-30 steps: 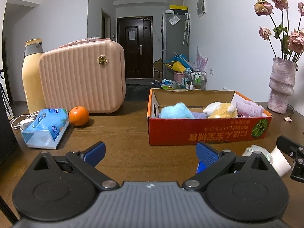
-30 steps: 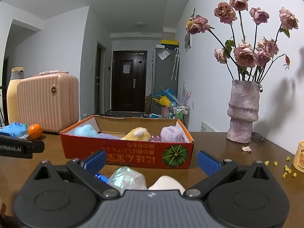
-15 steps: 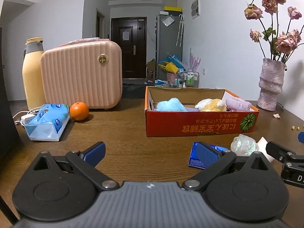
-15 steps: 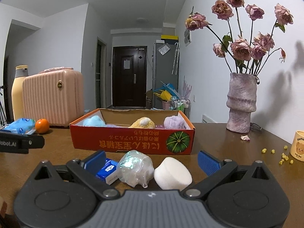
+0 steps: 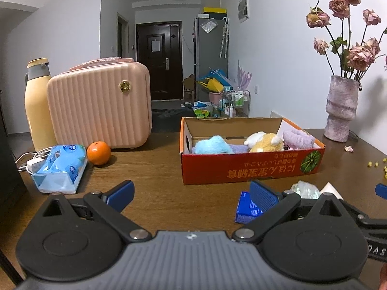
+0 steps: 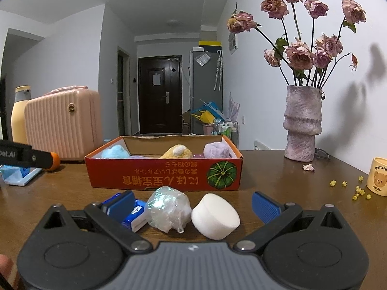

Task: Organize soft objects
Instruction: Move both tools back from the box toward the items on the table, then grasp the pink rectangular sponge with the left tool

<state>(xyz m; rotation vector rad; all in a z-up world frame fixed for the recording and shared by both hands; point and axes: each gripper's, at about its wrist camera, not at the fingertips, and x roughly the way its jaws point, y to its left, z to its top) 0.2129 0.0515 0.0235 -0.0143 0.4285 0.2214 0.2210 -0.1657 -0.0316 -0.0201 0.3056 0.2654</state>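
Both hand-held grippers hover low over the brown counter [image 6: 278,176] with their blue-padded jaws spread wide and nothing between them: the right hand-held gripper [image 6: 192,204] faces a white foam puck [image 6: 215,216], a crinkled iridescent plastic-wrapped lump [image 6: 167,207] and a small blue packet [image 6: 135,213] lying side by side just in front of the red cardboard box [image 6: 164,177]. The left hand-held gripper [image 5: 191,192] is released too, with bare counter ahead of it and the blue packet beside its right finger. Inside the box rest a light blue plush [image 5: 211,145], a yellow-and-white plush [image 5: 264,141] and a lavender plush [image 5: 298,136], while a tissue pack [image 5: 60,166] and an orange [image 5: 98,153] sit well to the left.
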